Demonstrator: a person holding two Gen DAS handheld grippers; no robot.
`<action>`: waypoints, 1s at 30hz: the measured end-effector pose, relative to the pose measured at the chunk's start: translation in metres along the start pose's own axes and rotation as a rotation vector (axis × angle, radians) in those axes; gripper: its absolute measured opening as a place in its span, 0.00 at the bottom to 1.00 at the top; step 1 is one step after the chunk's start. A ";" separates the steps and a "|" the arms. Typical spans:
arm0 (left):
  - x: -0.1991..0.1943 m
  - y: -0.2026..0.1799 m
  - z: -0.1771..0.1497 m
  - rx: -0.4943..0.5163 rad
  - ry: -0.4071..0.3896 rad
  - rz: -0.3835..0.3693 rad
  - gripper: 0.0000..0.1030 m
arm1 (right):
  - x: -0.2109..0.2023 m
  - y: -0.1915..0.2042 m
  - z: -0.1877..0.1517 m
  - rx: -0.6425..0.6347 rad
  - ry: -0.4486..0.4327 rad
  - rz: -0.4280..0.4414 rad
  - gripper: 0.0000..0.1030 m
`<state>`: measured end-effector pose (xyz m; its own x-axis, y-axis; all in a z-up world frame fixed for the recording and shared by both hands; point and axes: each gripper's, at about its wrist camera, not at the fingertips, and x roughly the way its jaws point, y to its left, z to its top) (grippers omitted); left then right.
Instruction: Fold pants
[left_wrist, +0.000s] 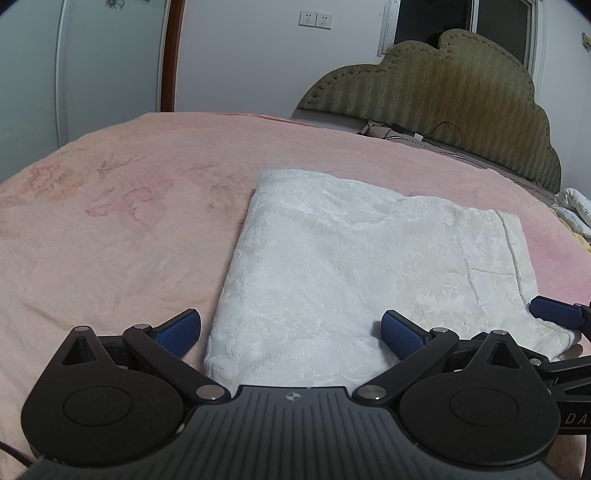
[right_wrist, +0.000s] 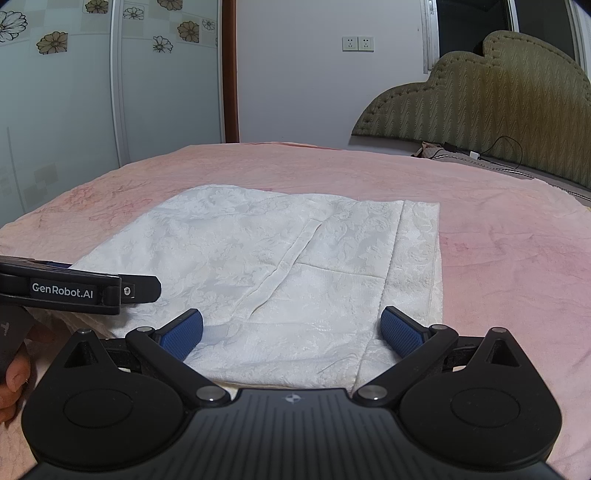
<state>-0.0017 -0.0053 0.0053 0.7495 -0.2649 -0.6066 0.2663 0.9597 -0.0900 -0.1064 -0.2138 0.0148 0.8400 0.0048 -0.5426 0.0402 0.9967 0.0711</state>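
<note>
White textured pants (left_wrist: 354, 258) lie folded flat into a rectangle on the pink bedspread (left_wrist: 110, 221); they also show in the right wrist view (right_wrist: 288, 258), with the waistband at the right. My left gripper (left_wrist: 291, 332) is open, its blue pads spread over the near left corner of the pants. My right gripper (right_wrist: 291, 332) is open, spread over the near right edge of the pants. The right gripper's finger shows at the right edge of the left wrist view (left_wrist: 557, 314). The left gripper's arm shows at the left of the right wrist view (right_wrist: 81, 291).
A green padded headboard (left_wrist: 443, 96) stands at the far right, with a charger cable (left_wrist: 443, 136) at its base. A wardrobe (right_wrist: 92, 92) and a wall with sockets (right_wrist: 357, 43) lie beyond the bed. Printed bedding (left_wrist: 576, 210) lies at the right edge.
</note>
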 end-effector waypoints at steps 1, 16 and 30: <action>-0.001 -0.002 0.000 0.012 -0.002 0.003 1.00 | 0.000 0.000 0.000 0.000 0.000 0.000 1.00; -0.001 -0.004 0.002 0.035 -0.007 0.012 1.00 | 0.000 0.000 0.000 0.000 0.000 0.000 1.00; 0.000 -0.001 0.003 0.020 0.008 -0.011 1.00 | 0.001 0.000 0.000 0.001 -0.001 0.001 1.00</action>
<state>-0.0001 -0.0060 0.0083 0.7416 -0.2748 -0.6120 0.2870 0.9545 -0.0808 -0.1060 -0.2139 0.0144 0.8403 0.0061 -0.5420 0.0399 0.9965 0.0731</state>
